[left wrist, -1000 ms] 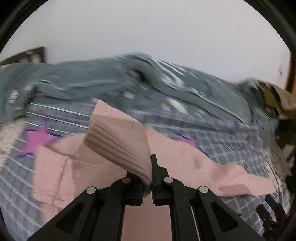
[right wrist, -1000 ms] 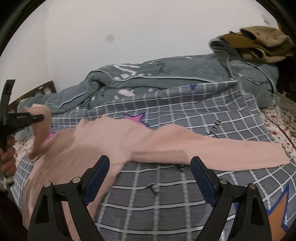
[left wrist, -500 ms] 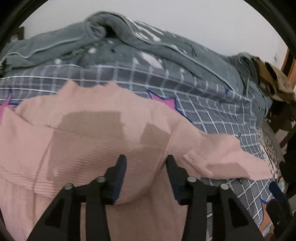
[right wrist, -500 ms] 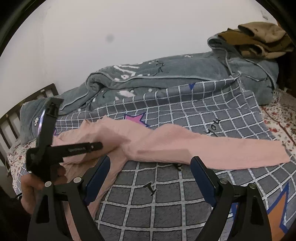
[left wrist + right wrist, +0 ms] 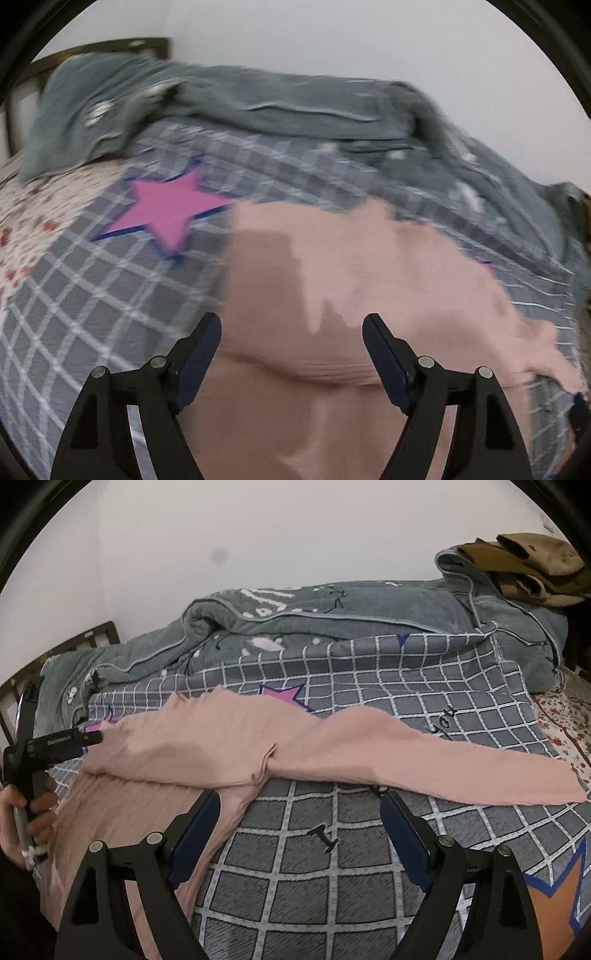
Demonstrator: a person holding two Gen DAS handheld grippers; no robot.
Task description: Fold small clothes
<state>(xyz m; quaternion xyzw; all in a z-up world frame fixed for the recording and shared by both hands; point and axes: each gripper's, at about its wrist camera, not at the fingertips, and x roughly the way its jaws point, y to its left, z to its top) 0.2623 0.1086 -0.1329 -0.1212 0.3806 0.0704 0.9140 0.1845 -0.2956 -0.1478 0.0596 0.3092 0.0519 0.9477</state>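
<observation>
A pink ribbed knit top lies on the grey checked bedspread. Its left sleeve is folded across the body, and its right sleeve stretches flat to the right. My left gripper is open and empty just above the folded pink cloth. It also shows at the left in the right wrist view, beside the top's left edge. My right gripper is open and empty, over the bedspread just in front of the top's underarm.
A rumpled grey-green blanket runs along the far side against the white wall. Brown clothes sit on it at the far right. A floral sheet shows at the right edge. A dark wooden bedframe stands far left.
My left gripper let go of the sleeve after laying it over the body, opened wide and drew back to the left. My right gripper stayed open and nearly still.
</observation>
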